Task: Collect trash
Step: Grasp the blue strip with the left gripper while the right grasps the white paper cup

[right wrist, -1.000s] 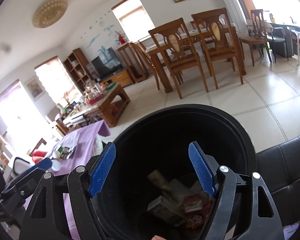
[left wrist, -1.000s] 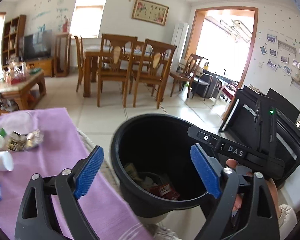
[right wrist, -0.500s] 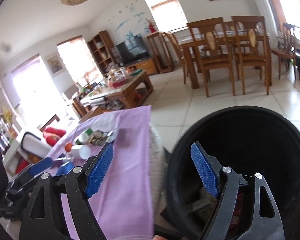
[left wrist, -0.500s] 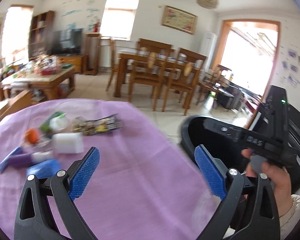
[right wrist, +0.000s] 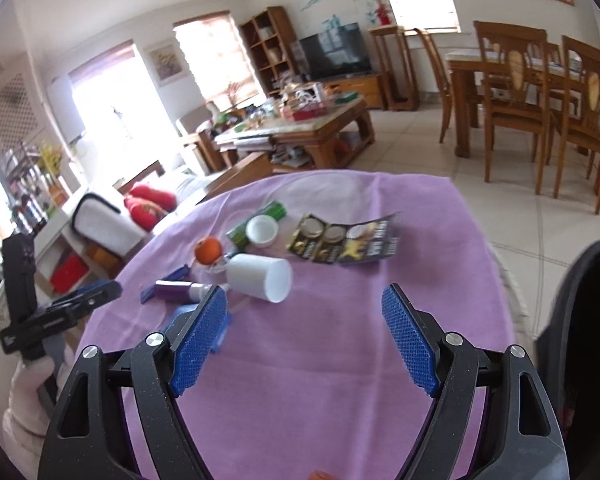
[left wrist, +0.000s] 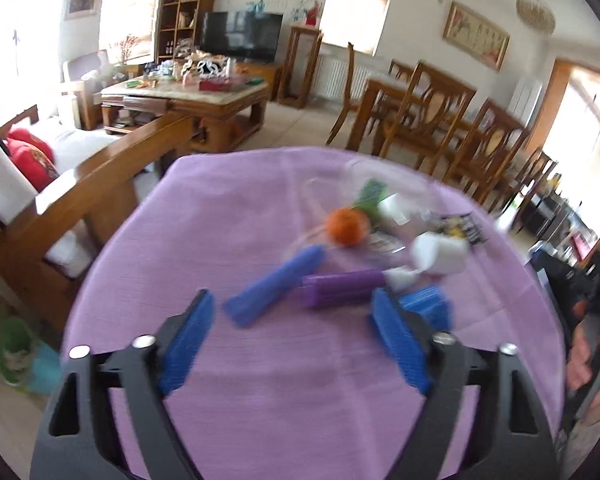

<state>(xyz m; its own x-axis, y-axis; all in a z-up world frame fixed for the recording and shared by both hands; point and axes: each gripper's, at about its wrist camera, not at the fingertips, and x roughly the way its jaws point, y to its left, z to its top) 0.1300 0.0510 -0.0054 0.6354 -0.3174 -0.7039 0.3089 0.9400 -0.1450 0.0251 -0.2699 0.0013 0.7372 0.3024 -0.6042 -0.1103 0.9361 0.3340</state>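
Left wrist view: the left gripper (left wrist: 290,336) hovers over the purple-clothed surface (left wrist: 300,400), fingers closing and empty; the trash lies just beyond, a blue tube (left wrist: 274,292) and purple tube (left wrist: 340,289) nearest.

Right wrist view: the right gripper (right wrist: 306,340) has its fingers wide apart and empty; a white cup (right wrist: 260,277) lies on its side ahead, a battery card (right wrist: 346,239) farther off, and the black bin (right wrist: 580,320) at right.

Right gripper (right wrist: 304,340) above purple cloth (right wrist: 340,360), jaws apart, empty. Ahead and left of its fingers: white cup (right wrist: 260,278) on its side, orange ball (right wrist: 209,251), purple tube (right wrist: 176,291). Farther ahead, black battery card (right wrist: 344,240). Right, black bin (right wrist: 580,320).
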